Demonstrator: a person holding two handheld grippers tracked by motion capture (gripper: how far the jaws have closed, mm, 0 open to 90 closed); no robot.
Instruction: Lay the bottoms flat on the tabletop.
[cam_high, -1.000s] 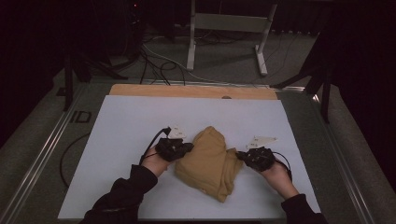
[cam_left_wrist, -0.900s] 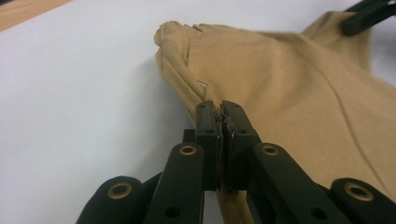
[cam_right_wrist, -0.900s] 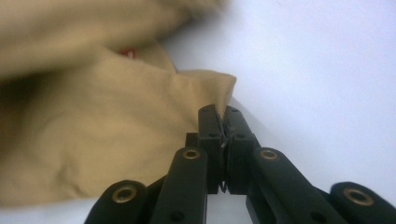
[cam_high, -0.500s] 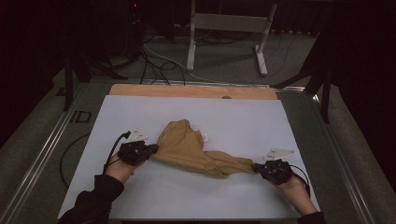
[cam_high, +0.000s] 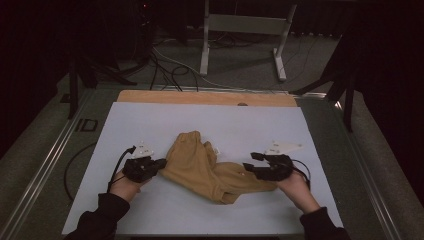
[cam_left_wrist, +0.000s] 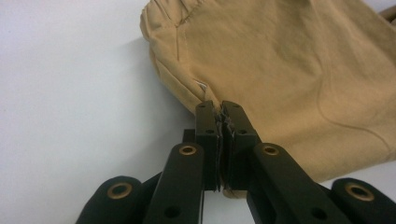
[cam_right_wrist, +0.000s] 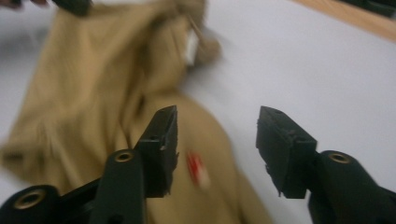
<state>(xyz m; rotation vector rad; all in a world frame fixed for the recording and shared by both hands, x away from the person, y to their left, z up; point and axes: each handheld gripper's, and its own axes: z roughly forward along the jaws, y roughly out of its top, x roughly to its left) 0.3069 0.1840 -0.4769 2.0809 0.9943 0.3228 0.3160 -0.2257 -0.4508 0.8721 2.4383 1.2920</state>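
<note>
- Right now a tan garment (cam_high: 200, 167), rumpled and partly spread, lies on the white table sheet (cam_high: 150, 120) between the two grippers, nearer the person's edge than the far wooden strip (cam_high: 200, 97).
- Its wider, bunched part sits toward the left gripper, with a seamed, gathered edge at its far end; a narrower fold runs from it toward the right gripper.
- In the high view the left gripper (cam_high: 159, 164) meets the garment's left edge, and the hand (cam_high: 127, 182) behind it rests low on the sheet.
- Its own view shows the left gripper (cam_left_wrist: 222, 112) with jaws pressed together on a pinch of tan cloth (cam_left_wrist: 289, 79) at a seam, so it is grasping the garment.
- Over on the other side, the right gripper (cam_high: 252, 162) sits at the end of the narrower fold, the hand (cam_high: 295, 185) behind it.
- Seen along its own jaws, the right gripper (cam_right_wrist: 217, 135) stands released: the jaws have just been opening, and they are well apart with nothing pinched between them.
- Beneath and beyond that gap lie tan cloth (cam_right_wrist: 93, 93) and bare white sheet; the view is blurred.
- Small details on the cloth there: a red mark (cam_right_wrist: 196, 169) near the left jaw and a white tag (cam_right_wrist: 191, 46) farther off.
</note>
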